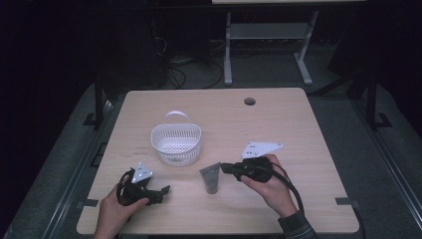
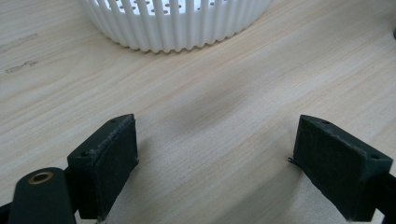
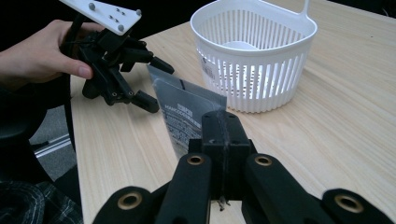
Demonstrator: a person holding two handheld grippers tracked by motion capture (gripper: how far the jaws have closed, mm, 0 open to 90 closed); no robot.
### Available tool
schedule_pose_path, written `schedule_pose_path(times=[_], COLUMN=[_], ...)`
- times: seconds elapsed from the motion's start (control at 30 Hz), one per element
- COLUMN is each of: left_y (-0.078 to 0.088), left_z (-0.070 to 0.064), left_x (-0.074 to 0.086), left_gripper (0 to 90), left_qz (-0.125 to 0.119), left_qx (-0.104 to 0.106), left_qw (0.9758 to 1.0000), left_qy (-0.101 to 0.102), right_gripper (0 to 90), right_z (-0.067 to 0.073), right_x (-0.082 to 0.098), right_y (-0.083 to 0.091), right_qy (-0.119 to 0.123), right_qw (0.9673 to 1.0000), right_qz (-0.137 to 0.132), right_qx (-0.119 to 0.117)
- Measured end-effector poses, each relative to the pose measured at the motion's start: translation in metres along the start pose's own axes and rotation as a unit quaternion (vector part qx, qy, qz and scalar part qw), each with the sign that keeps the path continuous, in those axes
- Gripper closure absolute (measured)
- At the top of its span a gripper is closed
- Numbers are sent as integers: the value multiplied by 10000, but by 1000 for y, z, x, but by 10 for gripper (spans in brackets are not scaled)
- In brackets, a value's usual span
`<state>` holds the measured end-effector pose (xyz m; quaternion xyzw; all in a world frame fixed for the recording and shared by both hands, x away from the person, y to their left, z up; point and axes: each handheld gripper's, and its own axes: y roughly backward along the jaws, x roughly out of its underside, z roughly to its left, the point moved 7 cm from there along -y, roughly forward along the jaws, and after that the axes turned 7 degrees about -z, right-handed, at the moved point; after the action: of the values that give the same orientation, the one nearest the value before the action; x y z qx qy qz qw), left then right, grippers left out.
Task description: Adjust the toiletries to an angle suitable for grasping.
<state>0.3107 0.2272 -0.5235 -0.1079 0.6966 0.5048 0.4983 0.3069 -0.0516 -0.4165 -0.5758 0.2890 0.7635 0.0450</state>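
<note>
The right gripper (image 3: 223,128) pinches the flat end of a grey tube (image 3: 184,109), jaws pressed together on it. Beyond the tube stands a white basket (image 3: 254,56); the left gripper (image 3: 144,81) lies across from it, jaws wide apart over the bare table (image 2: 224,93), holding nothing.

Left gripper (image 1: 158,191) rests low with fingers (image 2: 108,158) spread wide; right gripper (image 3: 224,135) has fingers pressed together.
</note>
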Motion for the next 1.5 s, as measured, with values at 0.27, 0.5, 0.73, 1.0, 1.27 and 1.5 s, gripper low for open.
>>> schedule_pose_path(times=[0.27, 0.5, 0.73, 1.0, 1.27, 1.5], left_y=[0, 0, 0, 0, 0, 0], left_z=[0, 0, 0, 0, 0, 0], left_x=[0, 0, 0, 0, 0, 0], left_gripper=[127, 127, 127, 127, 127, 127], left_qz=[-2, -20, -21, -22, -21, -18], left_qx=[-5, -7, -7, -8, -8, 11], left_qw=[10000, 10000, 10000, 10000, 10000, 10000], left_qy=[1, 15, 19, 18, 19, 10], right_gripper=[900, 900, 900, 900, 900, 620], right_z=[-4, -8, -10, -14, -17, -16], right_x=[-2, -4, -9, -12, -11, -15], right_y=[-4, -7, -11, -16, -17, -7], right_qy=[-24, -20, 16, 13, 10, -108], right_qw=[10000, 10000, 9999, 9999, 9999, 9996], right_qz=[-14, -54, -90, -87, -86, -279], right_qx=[11, 56, 58, 76, 98, 26])
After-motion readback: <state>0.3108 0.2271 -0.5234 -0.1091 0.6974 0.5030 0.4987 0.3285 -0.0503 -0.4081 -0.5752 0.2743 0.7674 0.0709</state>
